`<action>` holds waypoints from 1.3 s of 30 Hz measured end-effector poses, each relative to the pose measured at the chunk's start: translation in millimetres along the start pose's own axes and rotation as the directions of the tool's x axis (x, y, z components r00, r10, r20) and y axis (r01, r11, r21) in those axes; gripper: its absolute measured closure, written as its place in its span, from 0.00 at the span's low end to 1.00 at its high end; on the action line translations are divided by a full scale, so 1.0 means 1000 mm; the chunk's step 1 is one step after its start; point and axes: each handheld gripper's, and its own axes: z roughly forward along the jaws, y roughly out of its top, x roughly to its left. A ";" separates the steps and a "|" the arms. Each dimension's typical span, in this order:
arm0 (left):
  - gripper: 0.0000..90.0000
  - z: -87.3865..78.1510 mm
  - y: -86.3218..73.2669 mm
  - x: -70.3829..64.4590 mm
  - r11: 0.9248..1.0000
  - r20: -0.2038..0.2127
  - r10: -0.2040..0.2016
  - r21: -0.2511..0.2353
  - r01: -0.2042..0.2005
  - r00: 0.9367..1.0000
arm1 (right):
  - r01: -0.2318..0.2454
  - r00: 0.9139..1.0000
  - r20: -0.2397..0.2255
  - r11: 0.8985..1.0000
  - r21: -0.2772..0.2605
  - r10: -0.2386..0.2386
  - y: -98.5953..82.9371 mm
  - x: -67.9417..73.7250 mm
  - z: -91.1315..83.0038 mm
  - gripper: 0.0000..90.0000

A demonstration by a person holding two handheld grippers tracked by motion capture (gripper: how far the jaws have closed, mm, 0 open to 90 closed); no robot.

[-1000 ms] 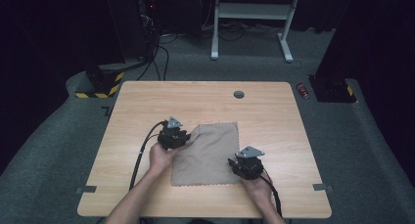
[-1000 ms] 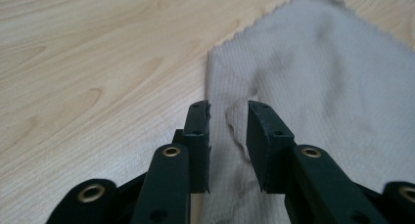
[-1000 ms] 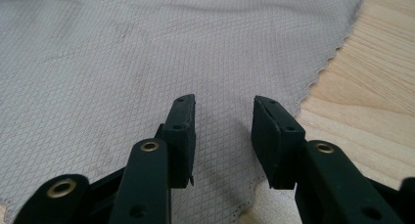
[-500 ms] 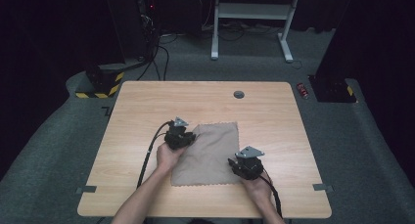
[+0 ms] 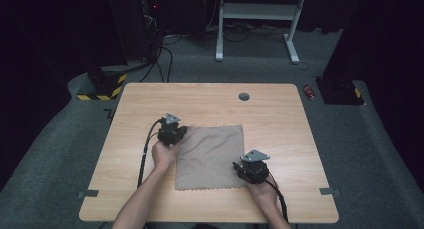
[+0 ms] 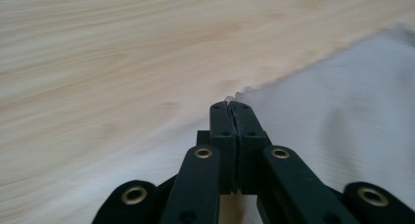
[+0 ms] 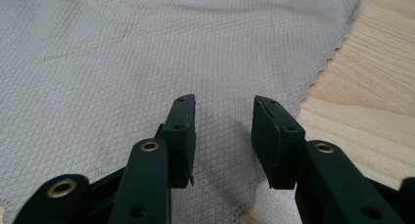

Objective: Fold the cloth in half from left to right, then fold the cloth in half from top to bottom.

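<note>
Left hand-held gripper (image 5: pixel 172 133), left of frame centre, is clenched on the cloth (image 5: pixel 212 154) corner; right hand-held gripper (image 5: pixel 251 170) is held released over its lower right edge.

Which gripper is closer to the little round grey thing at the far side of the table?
Left. The left gripper sits nearer the grey disc, by the cloth's far corner; the right gripper is at its near edge.

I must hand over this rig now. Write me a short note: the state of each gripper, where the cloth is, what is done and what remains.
Left gripper: shut on the far left corner of the cloth.
Right gripper: open, jaws above the cloth near its near right corner, not gripping.
Cloth: flat on the wooden table, slightly wrinkled, no fold made.
Done: one corner pinched.
Left: probably close the right gripper on its corner, then lift or fold.
</note>
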 end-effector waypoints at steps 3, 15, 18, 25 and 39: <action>0.83 0.014 0.003 0.020 0.993 -0.111 -0.003 0.119 0.017 0.994 | -0.007 1.000 0.001 1.000 0.000 0.007 0.000 0.000 0.000 0.68; 0.51 -0.011 -0.020 0.009 0.994 0.024 -0.076 0.083 0.073 0.997 | -0.022 1.000 -0.007 1.000 0.002 0.022 0.000 -0.001 0.000 0.67; 0.48 -0.012 -0.024 0.002 0.996 0.024 -0.040 0.086 0.038 0.999 | -0.024 1.000 -0.010 1.000 0.003 0.024 0.000 -0.002 0.000 0.67; 0.47 -0.012 -0.033 -0.005 0.998 -0.012 0.044 0.039 -0.043 0.999 | -0.029 1.000 -0.011 1.000 0.003 0.029 0.000 -0.002 0.000 0.67; 0.39 -0.012 -0.033 -0.004 0.999 -0.028 0.025 0.047 -0.024 0.999 | -0.014 0.999 -0.050 0.999 -0.036 0.012 0.001 0.007 -0.003 0.66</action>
